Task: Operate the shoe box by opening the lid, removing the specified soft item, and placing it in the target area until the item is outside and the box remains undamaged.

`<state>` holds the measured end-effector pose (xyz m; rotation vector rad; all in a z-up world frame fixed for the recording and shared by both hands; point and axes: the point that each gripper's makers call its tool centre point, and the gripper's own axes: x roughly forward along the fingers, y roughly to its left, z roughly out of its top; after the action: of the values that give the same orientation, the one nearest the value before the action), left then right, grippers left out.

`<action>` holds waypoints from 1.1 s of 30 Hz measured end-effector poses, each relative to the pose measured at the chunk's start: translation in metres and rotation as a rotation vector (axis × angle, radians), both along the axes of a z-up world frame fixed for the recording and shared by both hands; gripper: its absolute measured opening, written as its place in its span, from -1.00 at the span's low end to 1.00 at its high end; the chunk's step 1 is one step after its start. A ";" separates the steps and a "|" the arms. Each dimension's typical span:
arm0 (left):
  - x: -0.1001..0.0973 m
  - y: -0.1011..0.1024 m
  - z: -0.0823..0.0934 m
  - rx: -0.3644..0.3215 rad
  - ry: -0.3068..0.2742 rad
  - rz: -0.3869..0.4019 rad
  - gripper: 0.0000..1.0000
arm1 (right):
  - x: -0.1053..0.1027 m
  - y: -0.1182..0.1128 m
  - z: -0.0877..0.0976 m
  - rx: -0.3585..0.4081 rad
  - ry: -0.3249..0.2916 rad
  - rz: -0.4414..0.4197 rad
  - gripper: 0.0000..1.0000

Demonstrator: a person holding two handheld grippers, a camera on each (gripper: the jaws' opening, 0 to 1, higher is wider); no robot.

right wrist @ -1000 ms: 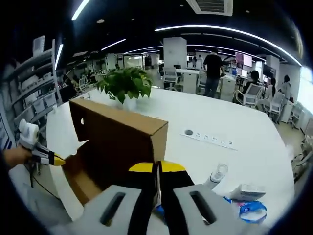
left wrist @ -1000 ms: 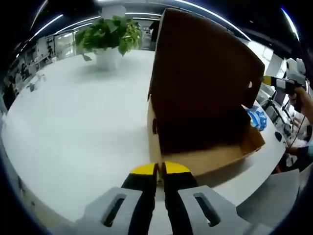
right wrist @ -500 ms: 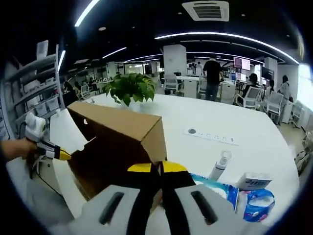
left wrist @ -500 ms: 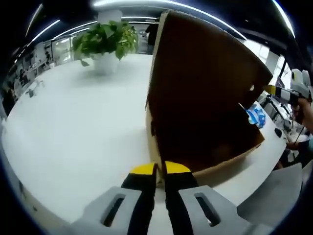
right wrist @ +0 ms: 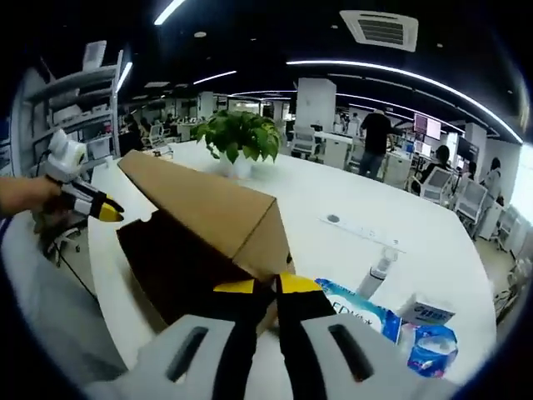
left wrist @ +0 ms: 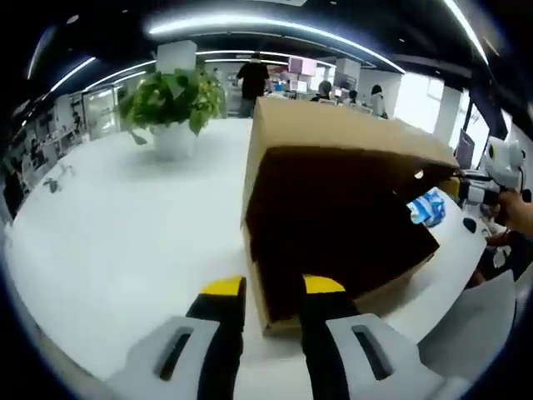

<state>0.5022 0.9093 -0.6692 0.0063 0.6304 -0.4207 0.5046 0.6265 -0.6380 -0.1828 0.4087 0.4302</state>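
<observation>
On the white bench (left wrist: pixel 108 233), my left claw (left wrist: pixel 273 287) is standing spread, straddling the near edge of the shoe box (left wrist: pixel 333 225). My right claw (right wrist: pixel 266 287), jaws pressed together, is pinching the box's raised lid (right wrist: pixel 208 208); its dark inside is hiding the soft item.
</observation>
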 end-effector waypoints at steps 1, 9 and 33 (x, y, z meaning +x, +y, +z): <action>0.001 0.000 0.004 0.001 -0.011 -0.004 -0.44 | -0.002 0.001 -0.002 -0.009 0.001 0.006 -0.87; 0.003 -0.007 0.024 0.003 -0.079 -0.074 -0.24 | -0.013 0.004 -0.017 -0.064 0.007 0.058 -0.82; -0.017 -0.019 0.004 0.069 -0.053 -0.237 -0.01 | -0.042 0.020 -0.051 -0.150 0.064 0.292 -0.43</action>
<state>0.4849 0.8899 -0.6651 0.1586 0.5935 -0.6252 0.4631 0.6468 -0.6890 -0.3782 0.4798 0.6947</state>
